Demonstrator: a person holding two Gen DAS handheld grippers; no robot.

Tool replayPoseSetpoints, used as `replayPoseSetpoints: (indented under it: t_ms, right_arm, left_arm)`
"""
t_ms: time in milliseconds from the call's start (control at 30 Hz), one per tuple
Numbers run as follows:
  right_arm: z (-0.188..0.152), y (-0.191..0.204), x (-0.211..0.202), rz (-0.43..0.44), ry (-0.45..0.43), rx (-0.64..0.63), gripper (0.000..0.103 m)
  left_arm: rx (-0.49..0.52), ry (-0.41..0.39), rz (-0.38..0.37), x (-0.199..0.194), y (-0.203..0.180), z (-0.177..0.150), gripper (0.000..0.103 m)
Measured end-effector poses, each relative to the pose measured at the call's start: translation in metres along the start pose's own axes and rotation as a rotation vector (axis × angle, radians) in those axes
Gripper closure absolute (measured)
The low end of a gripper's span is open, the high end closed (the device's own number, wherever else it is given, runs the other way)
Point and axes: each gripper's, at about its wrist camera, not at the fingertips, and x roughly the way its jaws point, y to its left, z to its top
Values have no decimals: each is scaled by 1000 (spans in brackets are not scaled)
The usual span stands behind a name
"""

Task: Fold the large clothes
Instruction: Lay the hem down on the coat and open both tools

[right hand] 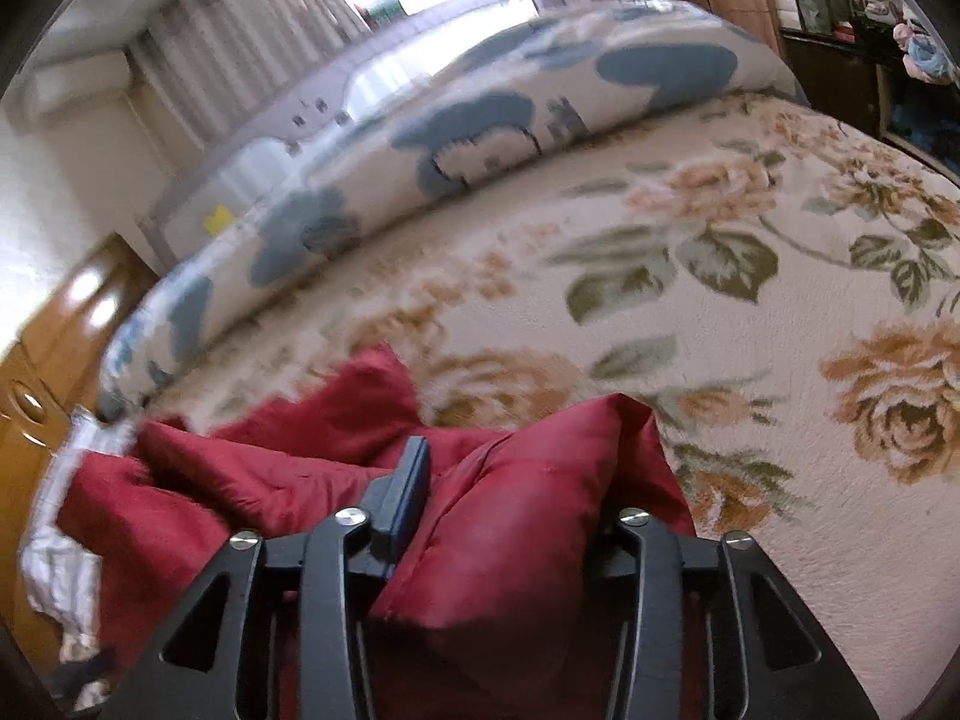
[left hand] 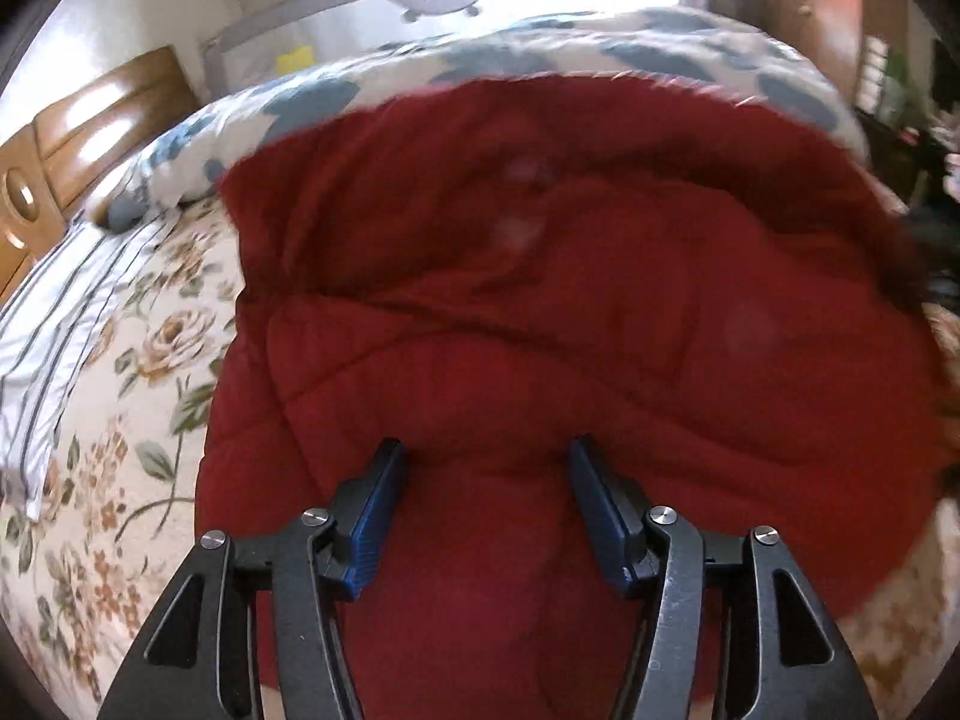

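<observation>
A large red quilted jacket [left hand: 570, 312] lies spread on the floral bedspread [left hand: 120, 396] and fills most of the left wrist view. My left gripper [left hand: 487, 480] hovers just over its near part, jaws wide apart and empty. In the right wrist view my right gripper [right hand: 516, 480] is shut on a thick fold of the same red jacket [right hand: 516, 528], which bulges up between the jaws and hides the right finger. The rest of the jacket trails away to the left over the bedspread [right hand: 750, 300].
A rolled white-and-blue duvet [left hand: 540, 54] lies along the far side of the bed and also shows in the right wrist view [right hand: 480, 126]. A striped white cloth [left hand: 54, 324] lies at the left. A wooden headboard [left hand: 90, 114] stands at the left, and cabinets [right hand: 852, 30] at the right.
</observation>
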Motion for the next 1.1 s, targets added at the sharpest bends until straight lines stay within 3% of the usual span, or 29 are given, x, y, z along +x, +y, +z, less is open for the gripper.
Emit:
replayPoseSetpoints:
  t_ms: [167, 200, 300, 467, 633, 767, 1100]
  right_arm:
    - [-8, 23, -63, 68, -90, -62, 29]
    - [-12, 28, -69, 74, -88, -84, 28]
    - [-32, 50, -78, 108, -23, -188, 28]
    - [-59, 83, -33, 60, 179, -393, 30]
    - [-41, 58, 9, 0, 232, -313, 29]
    - [-29, 45, 34, -25, 251, -253, 28]
    - [-30, 39, 47, -54, 247, -233, 24]
  left_arm:
    - [-17, -12, 24, 3, 5, 1, 42]
    - [-18, -13, 27, 3, 5, 1, 42]
    - [-23, -13, 26, 4, 3, 1, 42]
    - [-23, -14, 30, 11, 3, 16, 42]
    - [-66, 26, 52, 41, 22, 36, 42]
    - [-106, 70, 72, 69, 29, 56, 35]
    - [-133, 89, 85, 90, 28, 68, 30]
